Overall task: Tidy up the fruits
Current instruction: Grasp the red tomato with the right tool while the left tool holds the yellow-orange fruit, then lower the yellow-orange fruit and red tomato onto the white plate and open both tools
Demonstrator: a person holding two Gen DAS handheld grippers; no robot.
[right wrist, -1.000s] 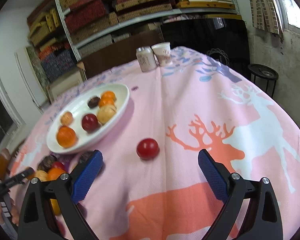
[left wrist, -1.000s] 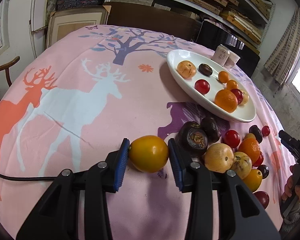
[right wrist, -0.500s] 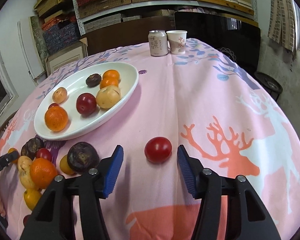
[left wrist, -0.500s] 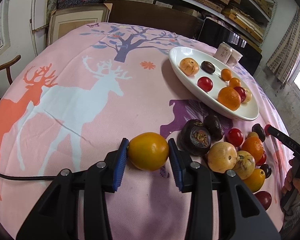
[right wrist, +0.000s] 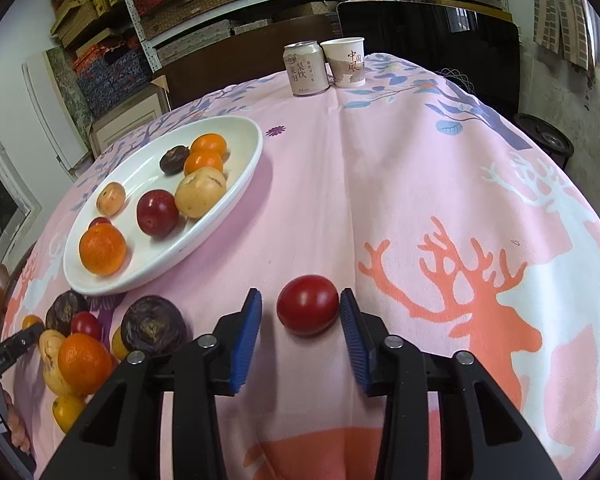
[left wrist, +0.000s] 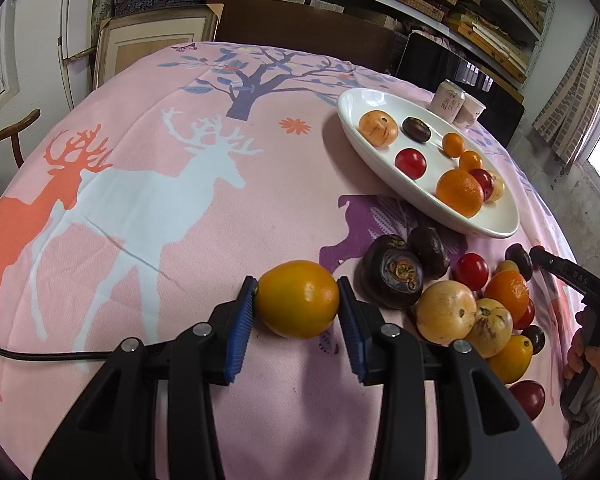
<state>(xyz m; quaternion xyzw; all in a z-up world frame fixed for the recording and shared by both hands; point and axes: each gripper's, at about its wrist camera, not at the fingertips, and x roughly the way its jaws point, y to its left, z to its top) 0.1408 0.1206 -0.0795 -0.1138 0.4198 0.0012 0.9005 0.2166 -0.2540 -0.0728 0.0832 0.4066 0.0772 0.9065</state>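
Left claw (left wrist: pixel 298 300) is clamped on the yellow fruit (left wrist: pixel 298 299), plate (left wrist: pixel 496 229) off at 2 o'clock. Right claw (right wrist: pixel 300 312) is open around the red fruit (right wrist: pixel 308 305), dead ahead at 12, right pad touching, plate at 10 o'clock.

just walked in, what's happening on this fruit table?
A person with a handheld gripper in each hand is sorting fruit onto the white plate, which already holds several pieces. The left gripper is shut on a yellow-orange fruit beside the loose pile on the pink tablecloth. The right gripper brackets a lone red fruit; its right pad looks to be touching, with a gap on the left, so no grip yet.
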